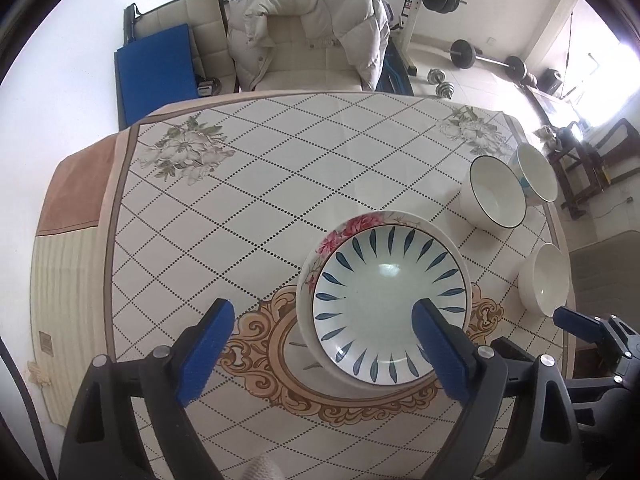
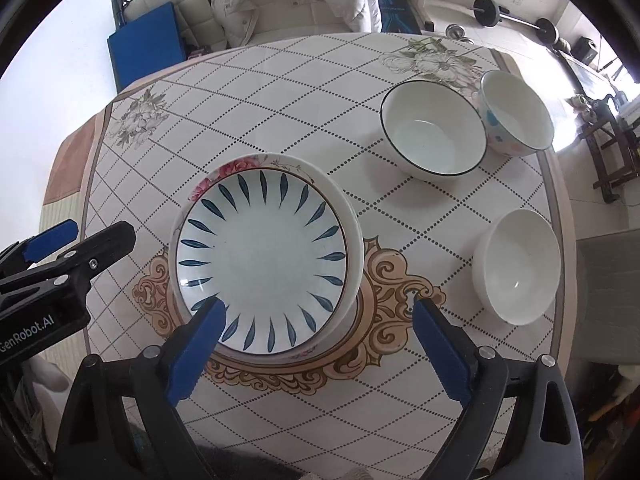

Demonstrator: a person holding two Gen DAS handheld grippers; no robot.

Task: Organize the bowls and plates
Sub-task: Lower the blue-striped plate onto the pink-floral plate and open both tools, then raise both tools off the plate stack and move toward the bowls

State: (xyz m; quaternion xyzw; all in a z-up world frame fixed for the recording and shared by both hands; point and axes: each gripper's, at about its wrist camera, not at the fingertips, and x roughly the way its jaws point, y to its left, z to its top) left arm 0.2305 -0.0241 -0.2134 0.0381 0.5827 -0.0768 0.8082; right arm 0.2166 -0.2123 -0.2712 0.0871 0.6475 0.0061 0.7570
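A blue-leaf plate point(image 1: 384, 300) point(image 2: 260, 260) lies stacked on a pink-flower plate point(image 1: 360, 226) point(image 2: 240, 168) at the table's middle. Three bowls stand to the right: a black-rimmed bowl point(image 1: 494, 196) point(image 2: 432, 136), a dotted bowl point(image 1: 536, 176) point(image 2: 516, 114) and a plain white bowl point(image 1: 544, 280) point(image 2: 516, 268). My left gripper point(image 1: 324, 340) is open and empty above the table, its right finger over the plate stack's near edge. My right gripper point(image 2: 320, 340) is open and empty, hovering over the near rim of the stack.
The table point(image 1: 224, 216) has a diamond-pattern cloth. A cushioned chair with a white jacket point(image 1: 308, 28) stands at the far side. A blue mat point(image 1: 156, 72) leans at the far left. Barbells and dumbbells point(image 1: 484, 56) lie on the floor beyond.
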